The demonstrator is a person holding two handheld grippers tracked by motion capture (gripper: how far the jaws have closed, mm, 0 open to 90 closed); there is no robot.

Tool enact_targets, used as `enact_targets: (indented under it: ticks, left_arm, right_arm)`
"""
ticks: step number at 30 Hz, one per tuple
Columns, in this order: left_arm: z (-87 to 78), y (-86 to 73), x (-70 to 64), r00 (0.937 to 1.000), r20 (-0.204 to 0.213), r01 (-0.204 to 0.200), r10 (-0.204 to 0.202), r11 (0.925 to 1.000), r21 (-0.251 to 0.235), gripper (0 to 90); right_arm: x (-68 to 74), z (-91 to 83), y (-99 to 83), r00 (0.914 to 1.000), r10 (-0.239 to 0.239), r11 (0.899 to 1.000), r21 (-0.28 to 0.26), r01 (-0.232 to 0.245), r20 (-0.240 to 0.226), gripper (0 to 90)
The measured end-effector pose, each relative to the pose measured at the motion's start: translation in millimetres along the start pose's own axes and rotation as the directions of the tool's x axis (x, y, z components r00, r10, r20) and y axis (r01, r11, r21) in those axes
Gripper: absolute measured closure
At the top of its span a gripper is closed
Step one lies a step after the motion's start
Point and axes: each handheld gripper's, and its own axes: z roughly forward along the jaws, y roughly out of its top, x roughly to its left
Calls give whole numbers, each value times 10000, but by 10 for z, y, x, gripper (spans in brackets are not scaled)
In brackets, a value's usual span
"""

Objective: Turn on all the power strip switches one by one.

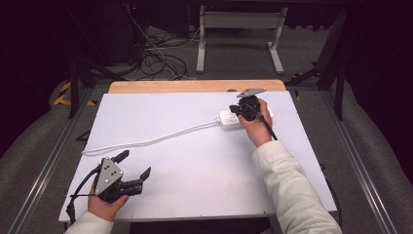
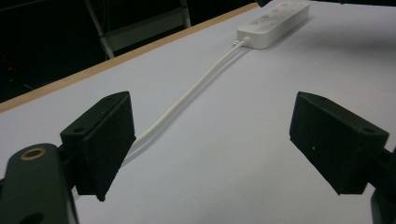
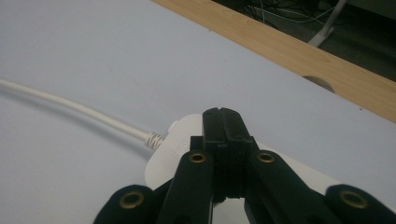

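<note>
Dark room, grey carpet, a tangle of cables (image 1: pixel 158 61) on the floor at about 11 o'clock past the table, plus the white legs of another desk (image 1: pixel 238 34) at 12. The table (image 1: pixel 195 180) itself has a pale white top with a wooden strip (image 1: pixel 195 86) running along the far edge.

White power strip (image 1: pixel 229 119) sits toward 1 o'clock on the tabletop, and its white cord (image 1: pixel 146 141) snakes off toward 9 o'clock, ending near the left edge. In the left gripper view you can see the strip up at about 1 o'clock with the cord running back down toward the near jaw.

Right gripper (image 1: pixel 247 109) is right on top of the power strip, held by the right hand (image 1: pixel 256 127) in a cream sleeve. In the right gripper view the jaws are pressed flat together with nothing between them, tips down over the cord end of the strip.

Left gripper (image 1: pixel 134 165) is down at 7 o'clock, well apart from the strip, jaws spread wide with nothing in them, left hand (image 1: pixel 104 204) holding it just above the table.
</note>
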Motion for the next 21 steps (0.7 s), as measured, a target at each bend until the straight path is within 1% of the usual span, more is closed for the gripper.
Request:
enact_targets:
  ticks: [1, 4, 7, 12, 16, 18, 20, 21]
  left_arm:
    - [0, -1, -2, 10000, 21, 31, -31, 10000, 10, 145]
    - [2, -3, 0, 10000, 29, 39, -39, 10000, 33, 146]
    - [4, -4, 1, 10000, 38, 56, -56, 10000, 28, 146]
    - [7, -4, -2, 10000, 37, 21, -21, 10000, 46, 145]
    - [8, -5, -1, 10000, 51, 39, -40, 10000, 65, 146]
    - [8, -6, -2, 10000, 42, 13, -13, 10000, 67, 146]
    - [9, -8, 0, 10000, 35, -75, 75, 9999, 97, 147]
    - [12, -10, -6, 10000, 81, 36, -37, 9999, 99, 148]
  right_arm:
    - [-14, 46, -21, 9999, 105, 9999, 18, -105, 86, 900]
    - [-34, 102, -49, 9996, 203, 9998, 77, -204, 181, 900]
    - [-47, 131, -63, 9994, 284, 9996, 80, -285, 203, 900]
    - [-95, 198, -109, 9983, 438, 9988, 194, -445, 381, 900]
    - [-96, 219, -119, 9985, 445, 9989, 150, -450, 309, 900]
    - [-94, 231, -122, 9988, 369, 9992, 151, -374, 336, 900]
    - [-98, 241, -128, 9985, 419, 9989, 183, -426, 358, 900]
    - [-101, 248, -133, 9984, 433, 9988, 194, -441, 363, 900]
